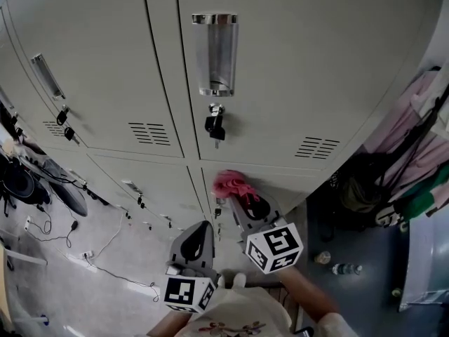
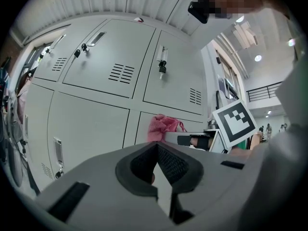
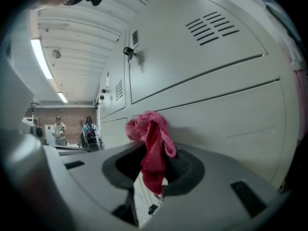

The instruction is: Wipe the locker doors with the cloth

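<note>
Grey metal locker doors (image 1: 280,83) fill the head view, one with a chrome handle (image 1: 215,53) and a keyed lock (image 1: 215,123) under it. My right gripper (image 1: 237,196) is shut on a pink cloth (image 1: 232,184), whose bunched end rests against a lower locker door (image 3: 226,109). The cloth (image 3: 150,146) hangs between the jaws in the right gripper view. My left gripper (image 1: 199,229) is shut with nothing in it, just left of the right one and short of the doors. In the left gripper view the cloth (image 2: 163,126) shows beyond the shut jaws, beside the right gripper's marker cube (image 2: 234,122).
Bags and clothes (image 1: 396,177) hang to the right of the lockers. A bottle (image 1: 344,267) lies on the dark floor below them. Shoes (image 1: 49,181) and cables (image 1: 105,248) lie on the floor at left. Two people (image 3: 89,131) stand far off down the aisle.
</note>
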